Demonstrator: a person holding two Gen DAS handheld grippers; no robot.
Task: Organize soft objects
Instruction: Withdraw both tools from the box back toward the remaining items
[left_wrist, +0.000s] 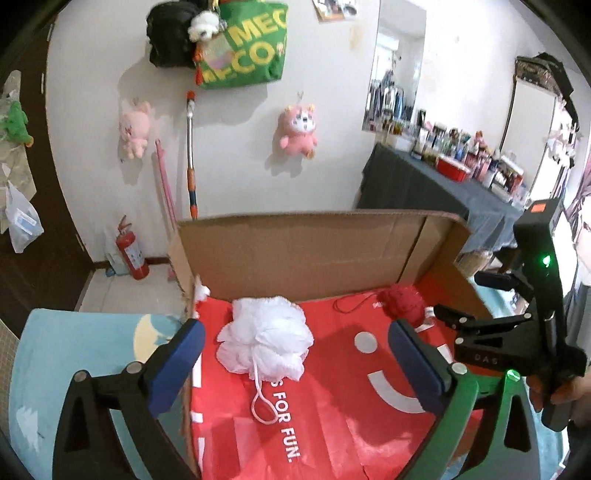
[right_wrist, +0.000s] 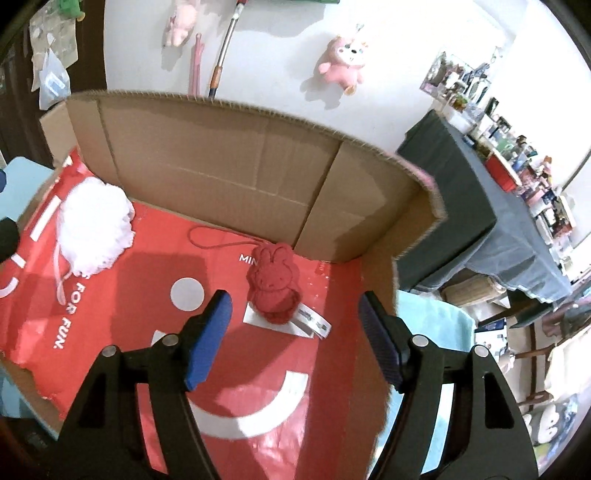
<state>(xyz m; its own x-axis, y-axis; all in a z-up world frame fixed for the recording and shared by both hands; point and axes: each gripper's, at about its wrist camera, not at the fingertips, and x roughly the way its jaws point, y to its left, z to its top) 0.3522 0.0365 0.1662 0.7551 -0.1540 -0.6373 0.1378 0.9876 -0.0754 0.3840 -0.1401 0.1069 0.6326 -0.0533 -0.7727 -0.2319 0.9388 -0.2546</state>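
Observation:
A white mesh bath pouf (left_wrist: 265, 339) with a white cord loop lies on a red bag (left_wrist: 332, 406) that lines the floor of a cardboard box (left_wrist: 314, 251). It also shows at the left in the right wrist view (right_wrist: 94, 230). A red rabbit-shaped soft toy (right_wrist: 274, 286) with a paper tag lies further right; it shows in the left wrist view (left_wrist: 402, 304) too. My left gripper (left_wrist: 295, 365) is open and empty, its jaws either side of the pouf, just short of it. My right gripper (right_wrist: 293, 343) is open and empty, just in front of the red toy.
The box has an upright cardboard back wall (right_wrist: 229, 177). It stands on a light blue surface (left_wrist: 74, 369). A dark-clothed table (right_wrist: 480, 206) crowded with bottles stands at the right. Pink plush toys (left_wrist: 297, 131) and a green bag (left_wrist: 243, 48) hang on the wall behind.

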